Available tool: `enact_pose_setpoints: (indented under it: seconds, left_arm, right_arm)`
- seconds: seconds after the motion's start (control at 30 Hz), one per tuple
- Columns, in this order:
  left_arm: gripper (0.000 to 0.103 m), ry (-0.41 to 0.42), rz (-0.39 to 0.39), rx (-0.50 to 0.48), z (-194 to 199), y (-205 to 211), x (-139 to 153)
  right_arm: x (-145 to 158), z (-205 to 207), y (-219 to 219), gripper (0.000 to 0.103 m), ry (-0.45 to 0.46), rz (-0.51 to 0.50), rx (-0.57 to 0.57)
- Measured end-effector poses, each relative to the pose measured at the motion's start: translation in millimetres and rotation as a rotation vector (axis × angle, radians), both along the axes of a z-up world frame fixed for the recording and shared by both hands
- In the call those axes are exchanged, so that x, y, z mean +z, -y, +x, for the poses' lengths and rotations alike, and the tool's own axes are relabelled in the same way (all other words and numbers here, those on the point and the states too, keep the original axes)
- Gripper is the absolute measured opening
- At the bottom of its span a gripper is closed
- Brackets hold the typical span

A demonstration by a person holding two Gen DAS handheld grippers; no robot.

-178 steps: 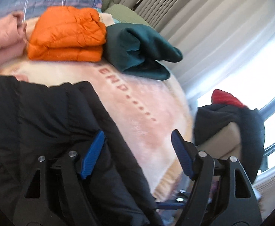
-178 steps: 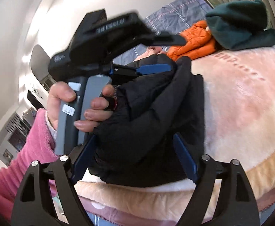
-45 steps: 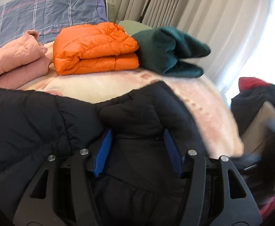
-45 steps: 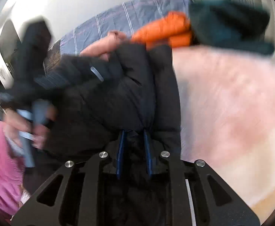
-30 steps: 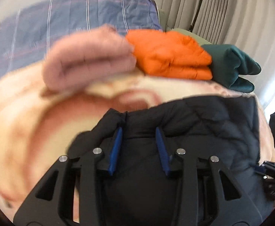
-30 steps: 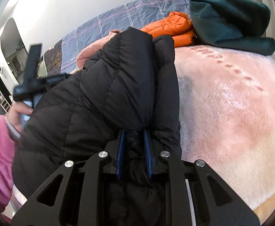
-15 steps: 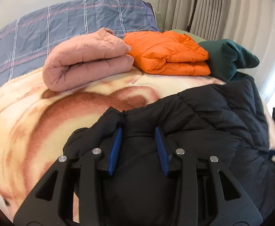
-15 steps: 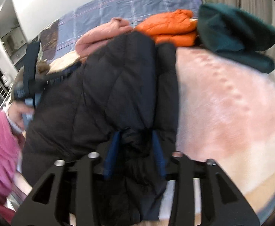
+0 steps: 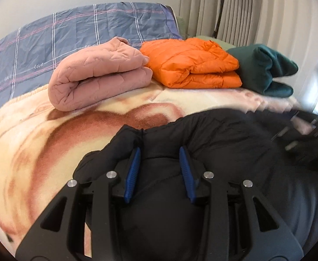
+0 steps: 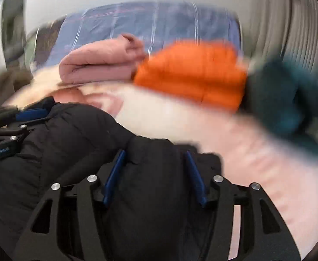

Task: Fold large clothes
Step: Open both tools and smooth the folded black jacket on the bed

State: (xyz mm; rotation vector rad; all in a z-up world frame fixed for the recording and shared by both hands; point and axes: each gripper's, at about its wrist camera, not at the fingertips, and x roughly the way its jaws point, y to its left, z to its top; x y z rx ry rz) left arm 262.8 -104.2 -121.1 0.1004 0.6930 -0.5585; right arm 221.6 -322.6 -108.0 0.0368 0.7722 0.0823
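Observation:
A black puffer jacket (image 9: 219, 134) lies on the bed across the bottom of both views (image 10: 76, 128). My left gripper (image 9: 160, 152) is shut on a thick fold of the jacket at its left edge, its blue pads (image 9: 135, 165) pressed into the fabric. My right gripper (image 10: 154, 154) stands wider, with jacket fabric between its blue pads (image 10: 115, 169); the right wrist view is blurred by motion. The left gripper also shows at the left edge of the right wrist view (image 10: 28, 113). The right gripper appears as a dark blur at the right of the left wrist view (image 9: 311, 130).
A folded pink quilted garment (image 9: 98, 74), a folded orange puffer jacket (image 9: 193, 63) and a folded dark green garment (image 9: 265, 71) lie in a row at the head of the bed. A blue plaid pillow (image 9: 82, 28) is behind them. A cream and brown blanket (image 9: 39, 134) covers the bed. Curtains (image 9: 256, 10) hang at the right.
The right gripper's jaws have widened from a tight pinch on the jacket. The right gripper has swung quickly, so its view blurs. The jacket lies lower and flatter. The left gripper keeps its grip.

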Motion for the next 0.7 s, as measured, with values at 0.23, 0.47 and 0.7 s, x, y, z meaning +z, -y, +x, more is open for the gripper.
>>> enact_pose_setpoints:
  seconds: [0.23, 0.47, 0.7]
  left_arm:
    - [0.038, 0.001, -0.020, 0.000, 3, 2, -9]
    - [0.038, -0.002, -0.018, -0.001, 3, 1, -7]
    - [0.073, 0.109, 0.025, 0.000, -57, -19, 41]
  right_arm:
    - [-7, 2, 6, 0.057, -0.012, 0.043, -0.006]
    - [-1, -1, 0, 0.057, -0.012, 0.007, -0.005]
    - [64, -80, -16, 0.057, 0.071, -0.085, -0.014]
